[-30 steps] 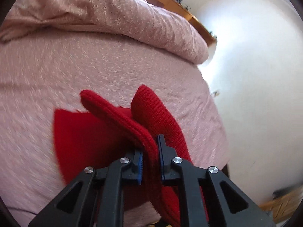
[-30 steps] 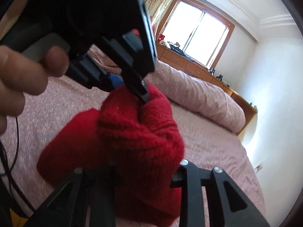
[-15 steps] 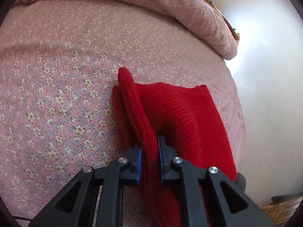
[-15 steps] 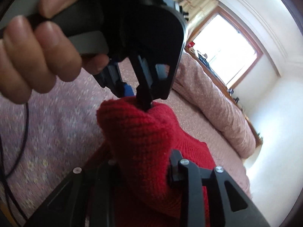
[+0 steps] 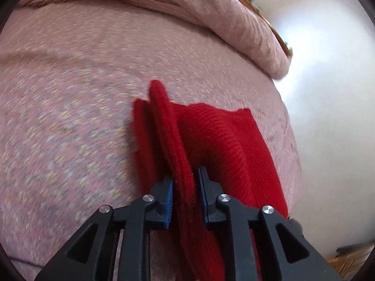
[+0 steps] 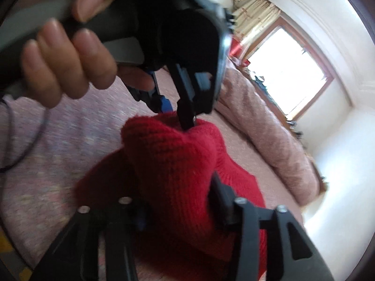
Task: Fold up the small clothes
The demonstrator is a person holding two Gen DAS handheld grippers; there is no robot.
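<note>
left wrist view: the red knit garment (image 5: 211, 140) lies mostly flat on the bed (image 5: 70, 117), one raised fold running between the fingers of the left hand-held gripper (image 5: 185, 194). its jaws have just been easing apart; whether the pads still press the knit i cannot tell. it looks soft, light and floppy, best pinched at an edge or fold.

right wrist view: the right hand-held gripper (image 6: 178, 201) has just been opening, jaws standing apart around a bunched hump of the garment, with the left one above, a hand (image 6: 68, 63) on its handle.
</note>
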